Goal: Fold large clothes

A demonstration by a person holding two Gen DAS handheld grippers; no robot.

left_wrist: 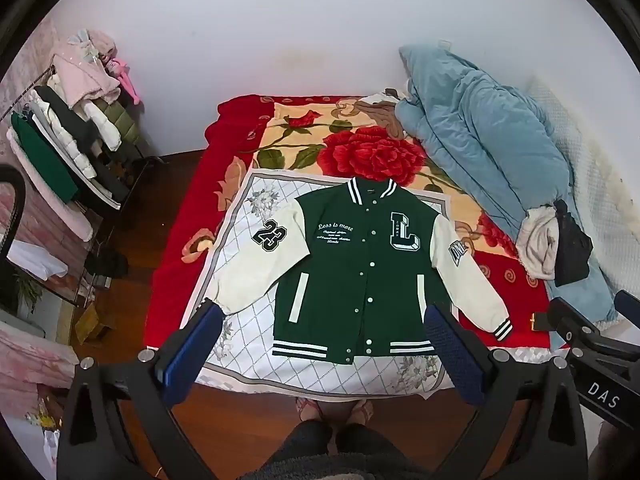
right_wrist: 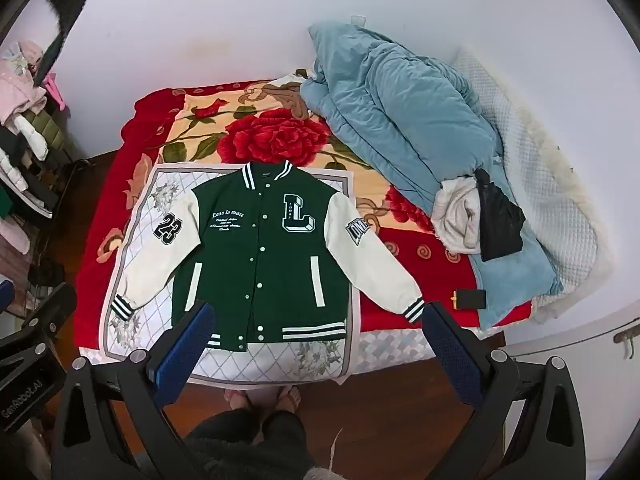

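Observation:
A green varsity jacket (left_wrist: 356, 264) (right_wrist: 260, 256) with cream sleeves lies flat and face up on a white quilted sheet (left_wrist: 248, 332) (right_wrist: 256, 364) on the bed, collar away from me, both sleeves spread outward. It bears a large "L" patch and a "23" patch. My left gripper (left_wrist: 322, 322) hovers high above the jacket's hem, open, with nothing between its blue pads (left_wrist: 196, 352). My right gripper (right_wrist: 316, 318) hangs equally high over the hem and right cuff, open and empty. Each gripper's body shows at the edge of the other's view.
A red floral blanket (left_wrist: 372, 152) (right_wrist: 276, 136) covers the bed. A blue quilt (left_wrist: 476, 128) (right_wrist: 404, 112) is bunched at the right with a white and black bundle (left_wrist: 552, 244) (right_wrist: 476, 216). A clothes rack (left_wrist: 68, 136) stands left. A person's feet (left_wrist: 336, 408) rest on the wooden floor.

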